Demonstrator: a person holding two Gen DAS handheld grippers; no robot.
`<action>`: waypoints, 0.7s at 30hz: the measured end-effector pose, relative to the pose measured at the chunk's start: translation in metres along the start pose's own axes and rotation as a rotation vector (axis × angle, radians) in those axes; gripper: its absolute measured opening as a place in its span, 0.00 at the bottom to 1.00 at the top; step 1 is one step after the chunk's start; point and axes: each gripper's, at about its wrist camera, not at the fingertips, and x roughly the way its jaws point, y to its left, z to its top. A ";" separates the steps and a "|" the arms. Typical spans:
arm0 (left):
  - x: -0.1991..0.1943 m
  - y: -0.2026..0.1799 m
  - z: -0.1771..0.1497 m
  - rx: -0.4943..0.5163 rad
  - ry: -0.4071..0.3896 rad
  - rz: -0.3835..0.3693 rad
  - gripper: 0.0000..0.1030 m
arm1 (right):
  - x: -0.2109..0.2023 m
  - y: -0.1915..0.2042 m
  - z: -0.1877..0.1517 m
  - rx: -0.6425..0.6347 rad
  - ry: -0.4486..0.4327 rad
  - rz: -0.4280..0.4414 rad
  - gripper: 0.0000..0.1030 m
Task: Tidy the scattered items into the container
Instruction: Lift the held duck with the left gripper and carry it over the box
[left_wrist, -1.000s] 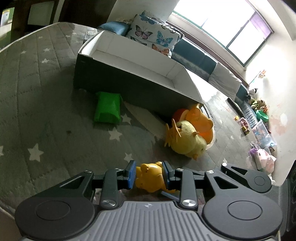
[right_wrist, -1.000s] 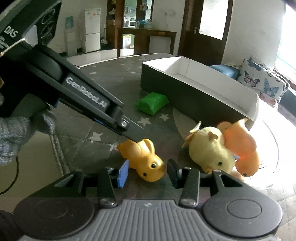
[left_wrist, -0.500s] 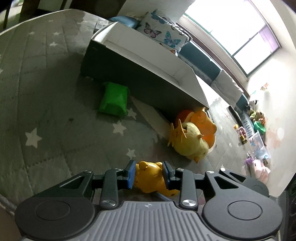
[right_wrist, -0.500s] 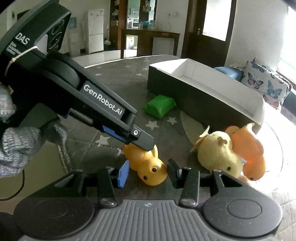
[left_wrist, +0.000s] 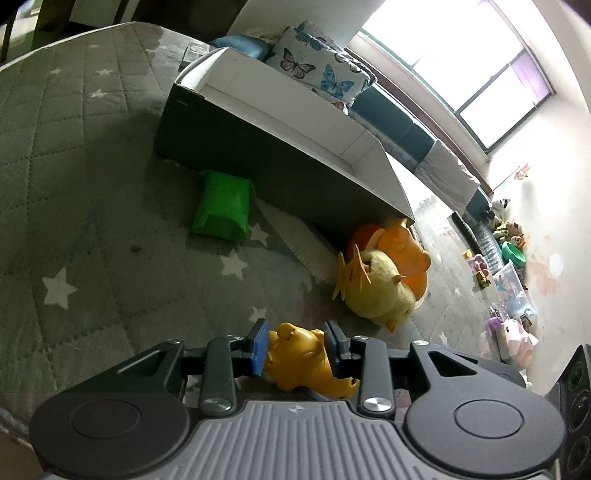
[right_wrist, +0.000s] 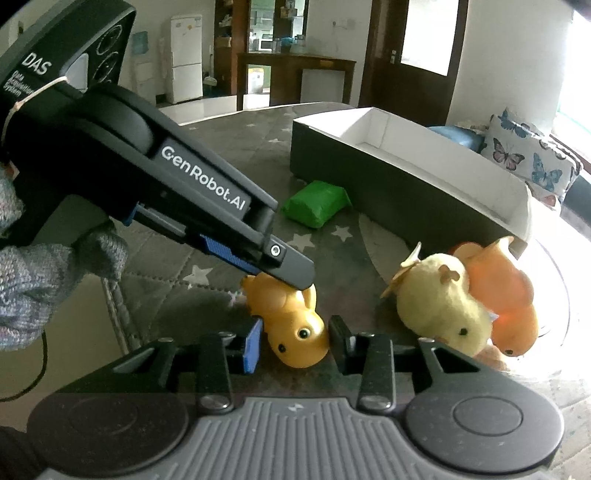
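Observation:
My left gripper (left_wrist: 295, 345) is shut on a small yellow rubber toy (left_wrist: 301, 356) and holds it just above the grey star-patterned mat (left_wrist: 74, 184). The toy also shows in the right wrist view (right_wrist: 291, 325), gripped by the left gripper (right_wrist: 280, 266). My right gripper (right_wrist: 295, 339) is open, its fingers on either side of the toy's head without closing on it. A long dark box with white inside (left_wrist: 280, 122) (right_wrist: 406, 162) lies beyond. A green packet (left_wrist: 221, 206), a pale yellow plush (left_wrist: 373, 291) and an orange plush (left_wrist: 402, 251) lie near the box.
A butterfly-print cushion (left_wrist: 317, 62) and a blue cushion (left_wrist: 240, 40) lie behind the box. A sofa runs under the window. Toys and bins (left_wrist: 509, 273) stand along the right wall. A dark cabinet (right_wrist: 291, 77) and a fridge (right_wrist: 184, 55) stand in the far room.
My left gripper has lifted slightly with the yellow toy and moved closer to the box. My right gripper has come nearer the toy, its fingers now flanking the head.

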 end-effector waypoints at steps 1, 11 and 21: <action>0.000 0.001 0.000 -0.002 0.000 0.000 0.35 | 0.000 0.000 0.000 -0.001 -0.001 0.000 0.37; -0.004 -0.004 0.010 -0.004 0.000 -0.008 0.30 | -0.010 -0.004 0.001 0.041 -0.037 0.007 0.33; -0.002 -0.022 0.032 -0.001 -0.011 -0.056 0.28 | -0.031 -0.025 0.010 0.100 -0.096 -0.022 0.33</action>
